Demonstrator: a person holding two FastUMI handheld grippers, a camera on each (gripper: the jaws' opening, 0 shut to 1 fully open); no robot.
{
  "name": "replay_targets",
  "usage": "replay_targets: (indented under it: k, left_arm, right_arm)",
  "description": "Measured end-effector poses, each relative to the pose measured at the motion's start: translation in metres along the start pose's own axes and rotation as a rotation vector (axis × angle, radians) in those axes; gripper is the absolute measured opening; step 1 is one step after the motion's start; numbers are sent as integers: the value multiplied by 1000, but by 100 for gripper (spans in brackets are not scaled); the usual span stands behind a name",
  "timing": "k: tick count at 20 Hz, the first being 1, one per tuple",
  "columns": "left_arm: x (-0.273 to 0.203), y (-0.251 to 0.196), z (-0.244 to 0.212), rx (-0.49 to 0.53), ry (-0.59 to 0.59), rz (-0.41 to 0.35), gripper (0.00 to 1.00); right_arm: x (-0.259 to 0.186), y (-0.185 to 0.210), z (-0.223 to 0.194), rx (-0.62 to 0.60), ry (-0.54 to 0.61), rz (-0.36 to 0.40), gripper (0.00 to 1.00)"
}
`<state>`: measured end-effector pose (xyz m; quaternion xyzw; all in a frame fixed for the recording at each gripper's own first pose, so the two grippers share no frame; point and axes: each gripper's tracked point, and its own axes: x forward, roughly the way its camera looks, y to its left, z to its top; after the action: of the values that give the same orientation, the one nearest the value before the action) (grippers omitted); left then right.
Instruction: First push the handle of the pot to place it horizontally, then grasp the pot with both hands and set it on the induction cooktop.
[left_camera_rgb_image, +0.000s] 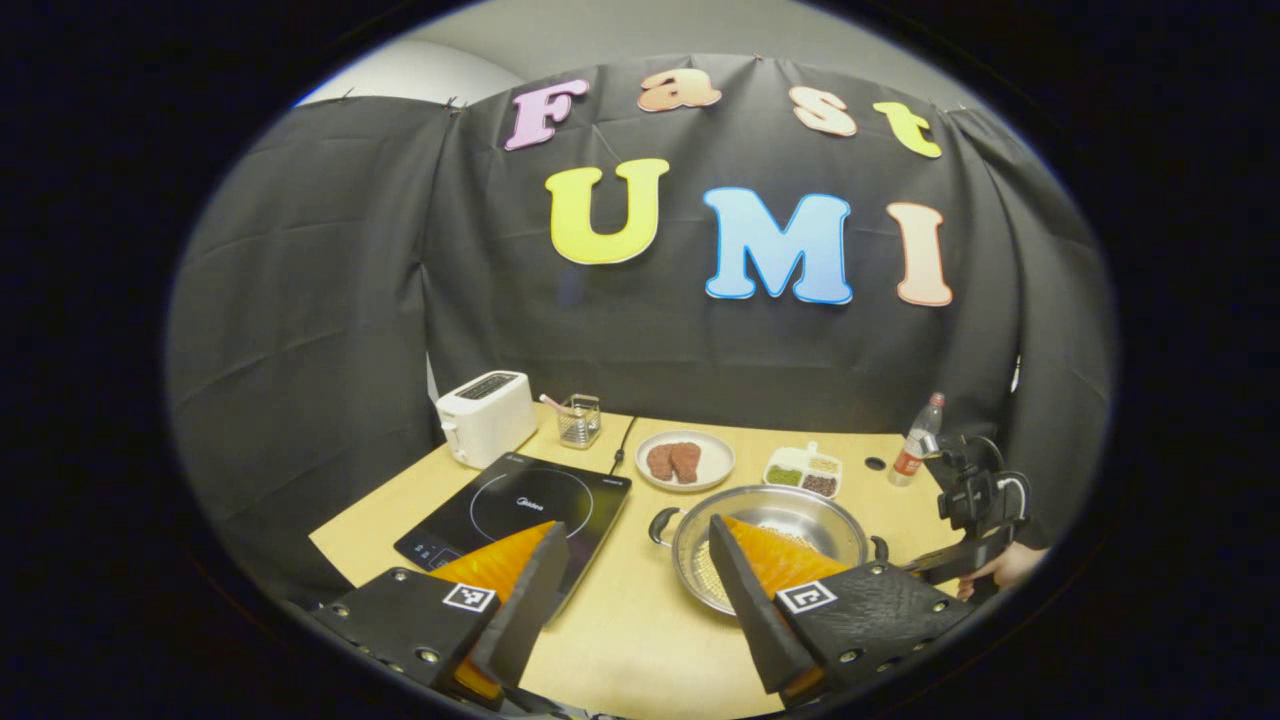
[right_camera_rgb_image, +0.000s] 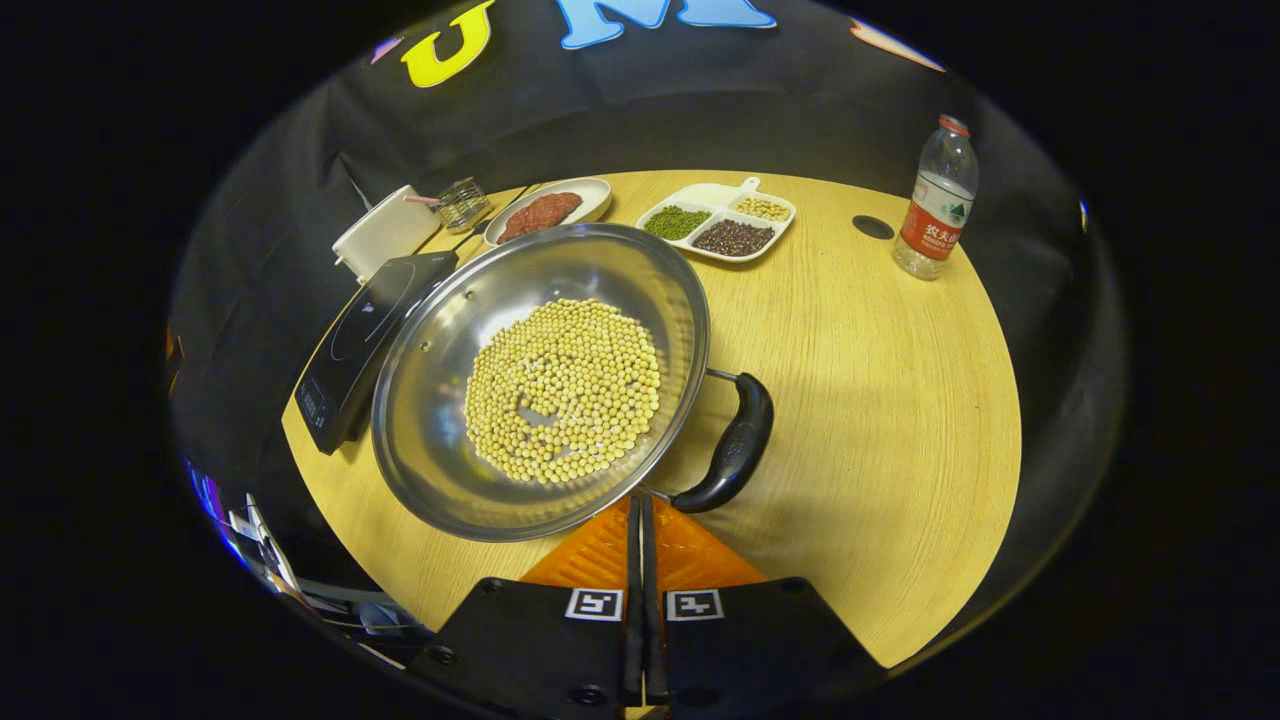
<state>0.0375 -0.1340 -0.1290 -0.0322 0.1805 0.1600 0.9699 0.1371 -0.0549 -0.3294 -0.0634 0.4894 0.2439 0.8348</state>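
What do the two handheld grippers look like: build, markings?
Left gripper: two wedge-shaped fingers on black bolted plates, each plate carrying a square black-and-white tag. Right gripper: same black plates and paired tags. In the left gripper view it appears as a black frame with cabling.

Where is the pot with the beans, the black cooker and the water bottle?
pot (right_camera_rgb_image: 440, 400), right gripper view, on its bare shiny inner wall.
induction cooktop (left_camera_rgb_image: 520, 505), left gripper view, on its dark glass top.
water bottle (right_camera_rgb_image: 935, 205), right gripper view, on its body.
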Motion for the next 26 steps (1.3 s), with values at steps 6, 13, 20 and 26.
replay_targets:
  k: [6,13,20,26]
  left_arm:
    - [7,17,-17,-43,19,-5,86]
    - [16,49,-34,4,51,-55,84]
    - [38,55,-36,53,52,-247,86]
    - [77,58,-38,3,77,-379,87]
  right_arm:
    - [2,-13,3,36,-13,-56,2]
    - [-8,-20,3,106,-29,-150,2]
    - [-51,-12,-18,166,-52,-268,65]
    - [-95,10,1,238,-170,-319,98]
